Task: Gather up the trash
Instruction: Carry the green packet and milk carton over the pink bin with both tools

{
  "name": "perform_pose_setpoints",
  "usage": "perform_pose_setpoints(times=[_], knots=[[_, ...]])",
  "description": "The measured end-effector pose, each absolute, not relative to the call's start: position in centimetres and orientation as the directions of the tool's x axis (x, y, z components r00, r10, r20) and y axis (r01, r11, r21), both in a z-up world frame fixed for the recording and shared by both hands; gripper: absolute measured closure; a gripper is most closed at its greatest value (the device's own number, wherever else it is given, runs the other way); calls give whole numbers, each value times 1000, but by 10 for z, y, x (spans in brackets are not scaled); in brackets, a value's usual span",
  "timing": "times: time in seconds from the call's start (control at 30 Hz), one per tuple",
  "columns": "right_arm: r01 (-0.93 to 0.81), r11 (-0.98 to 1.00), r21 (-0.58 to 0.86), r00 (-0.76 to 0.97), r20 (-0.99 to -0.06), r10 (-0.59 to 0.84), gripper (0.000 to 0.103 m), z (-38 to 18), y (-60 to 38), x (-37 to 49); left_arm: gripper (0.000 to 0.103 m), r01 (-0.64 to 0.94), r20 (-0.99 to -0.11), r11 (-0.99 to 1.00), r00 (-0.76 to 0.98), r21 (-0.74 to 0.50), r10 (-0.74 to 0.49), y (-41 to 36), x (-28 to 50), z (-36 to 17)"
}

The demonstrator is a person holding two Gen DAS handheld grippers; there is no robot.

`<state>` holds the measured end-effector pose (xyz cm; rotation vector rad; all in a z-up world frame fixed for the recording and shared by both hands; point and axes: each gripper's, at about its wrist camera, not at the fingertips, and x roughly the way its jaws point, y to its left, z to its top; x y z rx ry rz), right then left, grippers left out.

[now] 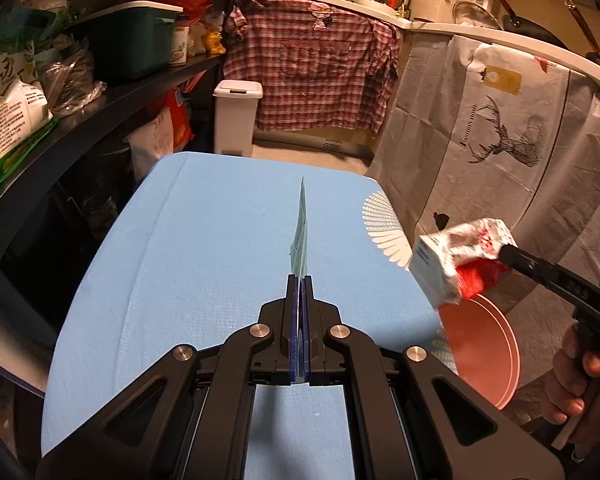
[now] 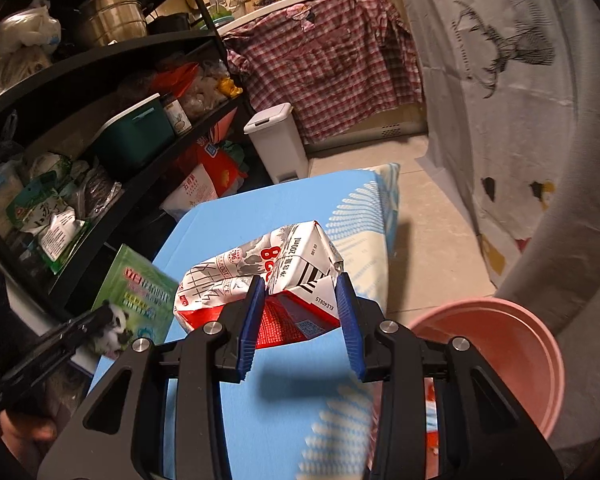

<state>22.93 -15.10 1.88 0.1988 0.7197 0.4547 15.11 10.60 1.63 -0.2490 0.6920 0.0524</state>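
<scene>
Trash in hand consisted of two items. Between the blue pads of the right gripper [image 2: 300, 312] sat a crumpled white-and-red milk carton [image 2: 260, 276], pinched across its flattened end and carried clear of the light-blue cloth-covered table [image 2: 204, 420]. The left gripper [image 1: 299, 292] had its jaws pressed together on a thin green printed wrapper [image 1: 300, 236], seen edge-on and standing up from the fingertips above the table. A round pink plastic basin [image 2: 512, 356] stood just beside the table, below the carton. The carton appeared light, dented and easily crushed further; a grip across the folded end looked secure. The wrapper appeared limp and slippery, so a deep pinch seemed advisable.
</scene>
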Motion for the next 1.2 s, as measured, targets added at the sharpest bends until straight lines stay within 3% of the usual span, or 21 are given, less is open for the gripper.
perform_pose_setpoints(times=[0.47,1.2], knots=[[-274,935,227,744,-565,355,66,22,-214,175,101,-58,-636,982,768,-183,-73,60,133,21],[-112,974,196,776,-595,209,68,9,-269,182,101,37,-639,983,755,-178,-144,3,150,22]])
